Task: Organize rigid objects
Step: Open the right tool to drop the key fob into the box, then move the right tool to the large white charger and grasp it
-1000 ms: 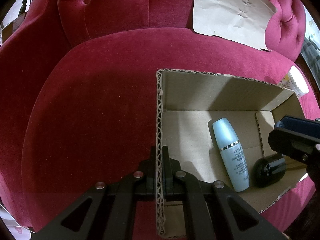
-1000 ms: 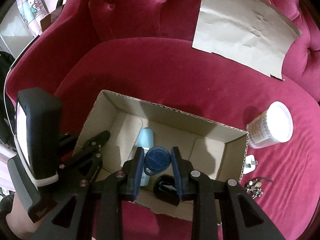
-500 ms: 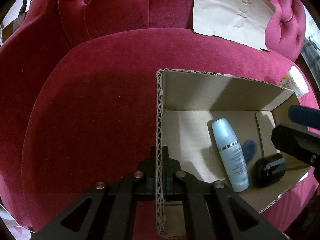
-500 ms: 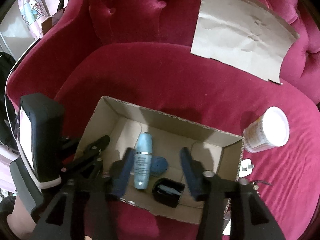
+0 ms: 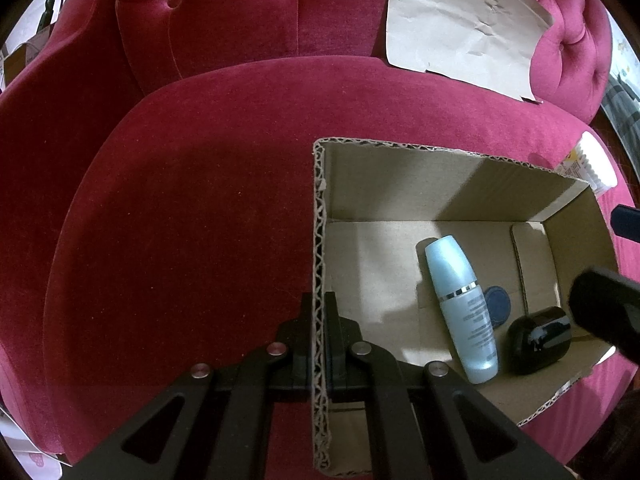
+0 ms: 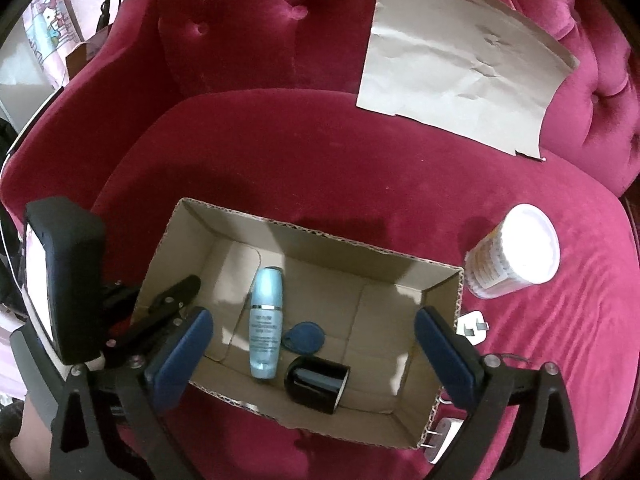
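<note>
The left gripper (image 5: 319,344) is pinched shut on the cardboard box (image 5: 320,208) wall, probably so it won't slide on the velvet sofa (image 6: 320,152). The right gripper (image 6: 312,344) hangs wide open and empty above the box, where the blue tag (image 6: 305,337) lies between the pale blue bottle (image 6: 265,320) and black jar (image 6: 317,384).

You've got a creased sheet of brown paper (image 6: 460,76) leaning on the tufted crimson velvet sofa (image 6: 280,152) — upper right.
</note>
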A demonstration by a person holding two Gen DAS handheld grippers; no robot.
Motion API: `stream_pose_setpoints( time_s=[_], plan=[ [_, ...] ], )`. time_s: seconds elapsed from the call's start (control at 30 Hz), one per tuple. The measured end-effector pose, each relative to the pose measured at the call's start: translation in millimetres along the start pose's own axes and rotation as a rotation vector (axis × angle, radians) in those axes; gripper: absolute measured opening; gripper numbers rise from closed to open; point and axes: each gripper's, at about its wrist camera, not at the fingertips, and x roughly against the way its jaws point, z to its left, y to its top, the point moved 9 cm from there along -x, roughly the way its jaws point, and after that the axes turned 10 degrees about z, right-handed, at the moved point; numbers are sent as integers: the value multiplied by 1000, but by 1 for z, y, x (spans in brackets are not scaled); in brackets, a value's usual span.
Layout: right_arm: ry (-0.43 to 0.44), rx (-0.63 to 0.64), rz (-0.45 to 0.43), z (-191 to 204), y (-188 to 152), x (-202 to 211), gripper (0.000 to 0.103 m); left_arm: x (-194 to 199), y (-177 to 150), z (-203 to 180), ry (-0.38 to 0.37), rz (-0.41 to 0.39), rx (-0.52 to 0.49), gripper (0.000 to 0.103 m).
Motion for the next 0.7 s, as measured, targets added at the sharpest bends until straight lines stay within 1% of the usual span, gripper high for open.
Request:
stream_pose_setpoints(
  time_s=[0.23,0.7],
  plan=[
    [-14,-24,8,-15,-5,10,103,0,0,1,1,-1,0,3],
    [-85,-90,4,-61,-23,42,103,-1,0,1,-1,-1,2,3]
  ],
)
